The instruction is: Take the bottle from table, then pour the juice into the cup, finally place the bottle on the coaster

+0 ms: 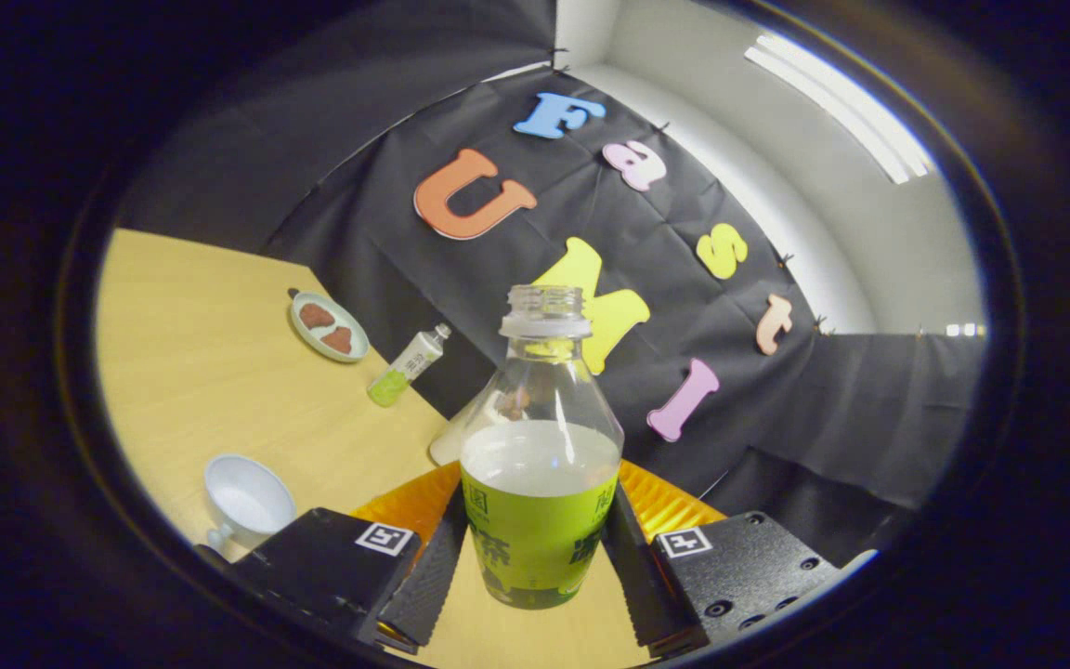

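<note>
Across the left half of the frame spreads the wooden table [210, 372], tilted in the view, its far edge meeting the black cloth wall. At lower centre the bottle [540, 465], cap off, stands between the fingers of the gripper [535, 567], which are clenched on its green label from both sides. An orange coaster [665, 502] peeks out just behind the bottle. At lower left sits the white cup [247, 506], apparently empty, so I judge the taking done and the pour and the placing both still ahead. Farther up the table lie a small plate [329, 327] with two brown pieces and a little capped bottle [408, 365] (both well apart from the cup). Bare table lies between bottle and cup, giving open room leftward.
</note>
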Demonstrator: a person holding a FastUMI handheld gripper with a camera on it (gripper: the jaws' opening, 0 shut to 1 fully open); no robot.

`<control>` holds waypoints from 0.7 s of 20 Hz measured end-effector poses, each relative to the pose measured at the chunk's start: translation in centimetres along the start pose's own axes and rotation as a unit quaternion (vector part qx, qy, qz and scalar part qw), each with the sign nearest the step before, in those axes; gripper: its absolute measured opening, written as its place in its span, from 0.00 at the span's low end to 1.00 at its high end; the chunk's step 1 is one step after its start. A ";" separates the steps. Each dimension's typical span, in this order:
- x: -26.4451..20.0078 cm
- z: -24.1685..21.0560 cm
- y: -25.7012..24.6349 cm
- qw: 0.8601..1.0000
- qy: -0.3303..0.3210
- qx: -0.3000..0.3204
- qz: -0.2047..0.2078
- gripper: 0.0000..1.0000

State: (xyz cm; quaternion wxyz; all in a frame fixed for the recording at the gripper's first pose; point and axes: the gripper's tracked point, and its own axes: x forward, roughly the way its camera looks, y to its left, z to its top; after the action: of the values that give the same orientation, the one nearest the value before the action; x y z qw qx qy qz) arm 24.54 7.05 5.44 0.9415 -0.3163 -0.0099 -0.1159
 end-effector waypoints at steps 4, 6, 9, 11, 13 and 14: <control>1.6 0.0 -0.2 0.994 0.014 0.109 0.023 0.81; 2.5 0.1 -0.6 0.986 0.021 0.162 0.035 0.81; 4.4 0.1 -0.4 0.974 0.028 0.220 0.057 0.81; 5.7 0.0 -0.8 0.970 0.020 0.237 0.053 0.81; 7.5 -0.5 0.1 0.966 0.022 0.251 0.060 0.81; 8.5 -0.9 0.7 0.964 0.025 0.257 0.065 0.81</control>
State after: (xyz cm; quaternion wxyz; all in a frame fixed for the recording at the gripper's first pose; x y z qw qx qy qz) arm 32.89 5.23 5.09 0.9966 -0.0605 0.0050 -0.0564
